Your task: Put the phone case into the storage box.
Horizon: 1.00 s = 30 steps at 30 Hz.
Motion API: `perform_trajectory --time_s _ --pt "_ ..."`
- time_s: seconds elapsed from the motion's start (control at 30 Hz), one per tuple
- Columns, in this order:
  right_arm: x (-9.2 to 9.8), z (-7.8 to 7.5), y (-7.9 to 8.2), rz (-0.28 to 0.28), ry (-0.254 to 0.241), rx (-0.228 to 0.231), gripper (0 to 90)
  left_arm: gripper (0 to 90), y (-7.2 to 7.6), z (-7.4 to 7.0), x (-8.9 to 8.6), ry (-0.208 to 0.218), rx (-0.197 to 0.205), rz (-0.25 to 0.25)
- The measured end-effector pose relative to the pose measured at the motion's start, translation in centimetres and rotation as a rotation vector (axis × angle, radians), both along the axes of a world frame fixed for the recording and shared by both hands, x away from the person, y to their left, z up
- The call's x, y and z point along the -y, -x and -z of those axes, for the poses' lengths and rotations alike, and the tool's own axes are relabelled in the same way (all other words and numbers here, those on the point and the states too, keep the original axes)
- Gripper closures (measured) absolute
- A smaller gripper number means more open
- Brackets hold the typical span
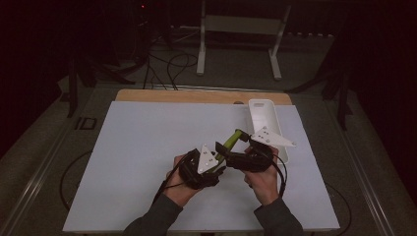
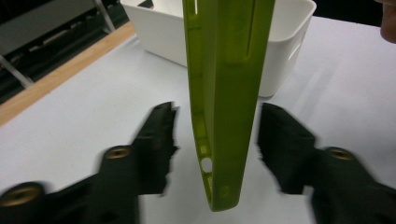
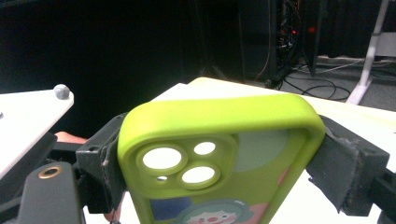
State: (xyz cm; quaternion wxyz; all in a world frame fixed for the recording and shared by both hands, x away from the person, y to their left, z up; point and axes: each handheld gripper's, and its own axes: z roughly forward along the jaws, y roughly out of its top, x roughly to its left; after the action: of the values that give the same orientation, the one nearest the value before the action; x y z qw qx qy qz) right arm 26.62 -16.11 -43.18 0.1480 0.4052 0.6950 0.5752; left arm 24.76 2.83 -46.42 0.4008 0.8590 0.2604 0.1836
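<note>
**Holding the green phone case above the table**

Looking down, I see the white table (image 1: 133, 162) first, with a white bin (image 1: 266, 118) toward its far right. My right gripper (image 3: 219, 163) has its jaws pressed against both sides of the green phone case (image 3: 224, 154), camera cutouts facing me. My left gripper (image 2: 215, 140) is spread wide, jaws either side of the case's thin edge without touching it. Both hands meet near the table's middle, the case raised between them.
</note>
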Motion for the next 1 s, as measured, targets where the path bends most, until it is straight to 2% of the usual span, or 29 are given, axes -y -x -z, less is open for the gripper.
perform_trajectory --time_s 0.07,0.13,0.33,0.77,1.0 --pt "0.1 0.0 -0.1 0.002 0.005 -0.002 16.1 33.2 0.0 0.1 0.0 0.001 0.003 -0.006" --pt "0.1 0.0 -0.1 0.003 0.004 -0.005 16.1 31.5 -0.1 0.1 -0.1 0.006 -0.004 -0.014" --pt "0.1 -0.1 -0.2 0.000 0.015 -0.004 16.1 16.2 -0.5 0.2 -0.4 0.036 -0.043 -0.029" --pt "0.1 -0.3 -0.2 0.000 0.022 -0.005 16.1 2.1 -0.9 0.1 -1.0 0.060 -0.064 -0.037" --pt "-0.1 -0.5 -0.3 -0.005 0.033 -0.007 16.1 0.2 -1.1 -0.1 -1.4 0.073 -0.066 -0.037"
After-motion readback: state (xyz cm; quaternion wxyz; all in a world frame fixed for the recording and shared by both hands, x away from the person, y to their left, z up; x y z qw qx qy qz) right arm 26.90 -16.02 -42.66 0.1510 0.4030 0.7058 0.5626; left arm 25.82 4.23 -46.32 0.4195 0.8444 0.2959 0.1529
